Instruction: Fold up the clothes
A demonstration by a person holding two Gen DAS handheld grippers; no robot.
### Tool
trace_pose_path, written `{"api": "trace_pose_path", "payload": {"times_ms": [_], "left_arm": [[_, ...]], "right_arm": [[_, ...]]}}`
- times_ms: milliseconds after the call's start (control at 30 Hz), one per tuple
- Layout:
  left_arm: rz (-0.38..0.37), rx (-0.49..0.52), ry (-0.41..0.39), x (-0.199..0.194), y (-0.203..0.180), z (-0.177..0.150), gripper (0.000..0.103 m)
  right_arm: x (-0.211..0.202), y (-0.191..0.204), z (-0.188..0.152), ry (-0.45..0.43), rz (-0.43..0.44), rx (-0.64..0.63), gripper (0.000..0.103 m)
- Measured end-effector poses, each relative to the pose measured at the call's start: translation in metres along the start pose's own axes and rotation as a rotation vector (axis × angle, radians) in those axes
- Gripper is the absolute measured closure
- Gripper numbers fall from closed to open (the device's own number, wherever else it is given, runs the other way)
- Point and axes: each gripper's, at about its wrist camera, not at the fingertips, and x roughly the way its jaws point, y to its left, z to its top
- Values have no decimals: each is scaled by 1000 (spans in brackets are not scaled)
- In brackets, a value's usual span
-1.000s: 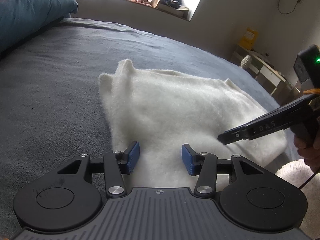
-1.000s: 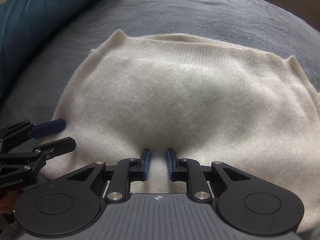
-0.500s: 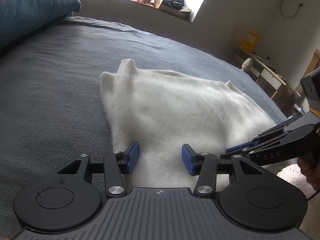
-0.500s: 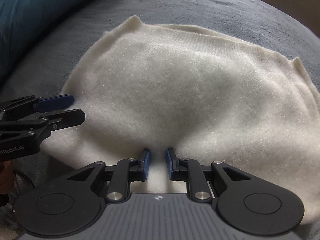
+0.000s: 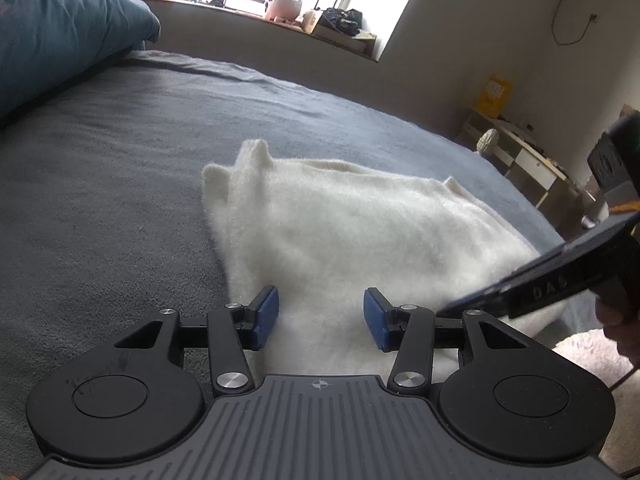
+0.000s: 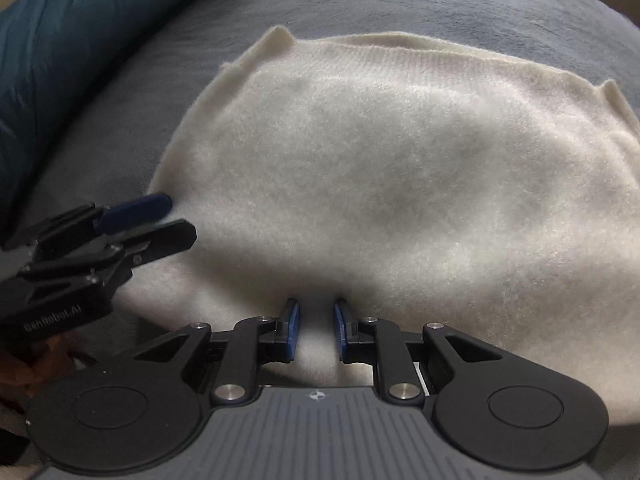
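Note:
A fluffy white sweater (image 5: 380, 232) lies folded flat on the grey bedcover (image 5: 120, 180). My left gripper (image 5: 320, 320) is open low over its near left edge, with fabric under the wide gap and neither pad pressing. From the right wrist view the sweater (image 6: 400, 180) fills the middle, and the left gripper (image 6: 176, 220) reaches in over its left edge. My right gripper (image 6: 317, 320) points steeply down at the near edge. Its pads stand a narrow gap apart and no fabric is lifted. It enters the left view as a black bar (image 5: 460, 306) from the right.
A teal pillow (image 5: 52, 40) lies at the bed's far left, also seen in the right view (image 6: 60, 60). Past the bed's right edge stand low shelves (image 5: 532, 160) and a white rug (image 5: 592, 352). A hand (image 5: 616, 320) holds the right gripper. Grey bedcover (image 6: 440, 0) surrounds the sweater.
In the right wrist view the left gripper now sits higher and further over the sweater's left edge. The right gripper's tip has dropped closer to the left gripper. The sweater lies as before.

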Motion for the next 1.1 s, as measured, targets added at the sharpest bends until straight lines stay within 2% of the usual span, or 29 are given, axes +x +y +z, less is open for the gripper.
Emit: {"api": "trace_pose_path", "payload": {"times_ms": [67,167,267,367,467,567,733,867,967,1100], "left_arm": [[0,28,-31,-7,-3,3,53],[5,45,-29,-2,-4,6,51],[51,62,26,15,-3,5,51],[56,78,36,21,-2,2,51],[31,59,29,19,4,0,51],[1,28,23,18,11,-1,51],[-55,-6,13,16,24,-6,51],[-103,-31,12,16,33,-8,51],[-133,-54,14,18,40,-7,51],[-187,-101,16,21,51,-5,51]], "right_arm": [[-18,1,10,-72,-43,-33,83],[1,-10,19,-57,-55,-16,83],[28,-20,18,-53,-50,-24,83],[20,-20,29,-36,-44,-6,83],[-2,-14,43,-71,-37,-7,83],[-6,1,64,-132,7,-43,83],[19,29,102,-152,115,-86,83],[62,55,120,-102,150,-139,83],[90,63,125,-95,98,-185,86],[85,62,130,-141,82,-166,86]]}}
